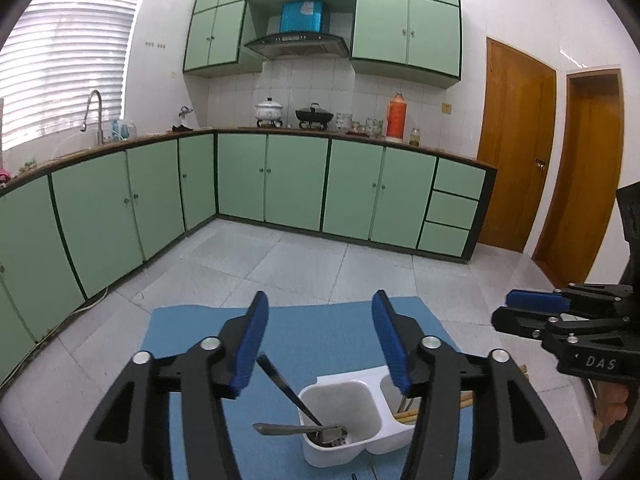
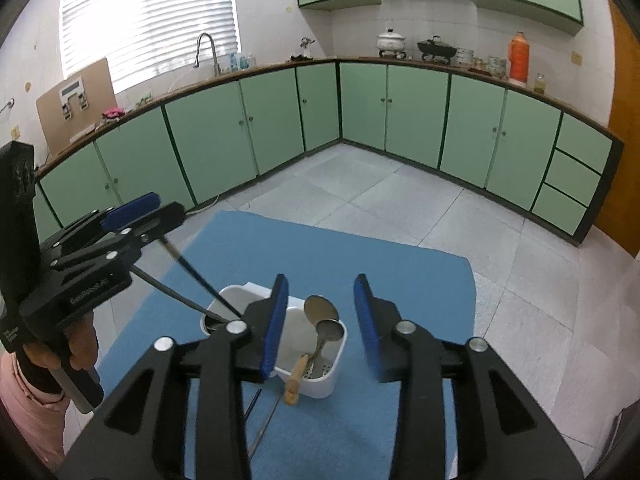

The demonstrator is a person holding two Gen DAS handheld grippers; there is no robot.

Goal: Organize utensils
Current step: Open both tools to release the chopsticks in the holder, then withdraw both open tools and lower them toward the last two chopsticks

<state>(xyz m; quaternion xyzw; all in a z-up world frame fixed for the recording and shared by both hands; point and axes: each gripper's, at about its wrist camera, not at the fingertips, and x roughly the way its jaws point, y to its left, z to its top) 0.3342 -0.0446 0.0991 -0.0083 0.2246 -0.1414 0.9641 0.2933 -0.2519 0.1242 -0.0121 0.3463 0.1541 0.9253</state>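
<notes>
Utensils (image 2: 262, 428) lie lengthwise on the mat (image 2: 360, 256) just below my right gripper (image 2: 322, 328), nearer than my left gripper (image 1: 320, 340), both jaws spread, empty.

A table covered by a blue rectangular mat (image 2: 304, 256) carries the things. On the mat stands a white plastic two-compartment utensil caddy (image 2: 320, 386), set toward the near side. Just beside the caddy, on its near-left side, thin dark metal utensil handles (image 2: 256, 396) lie flat on the mat.
</notes>
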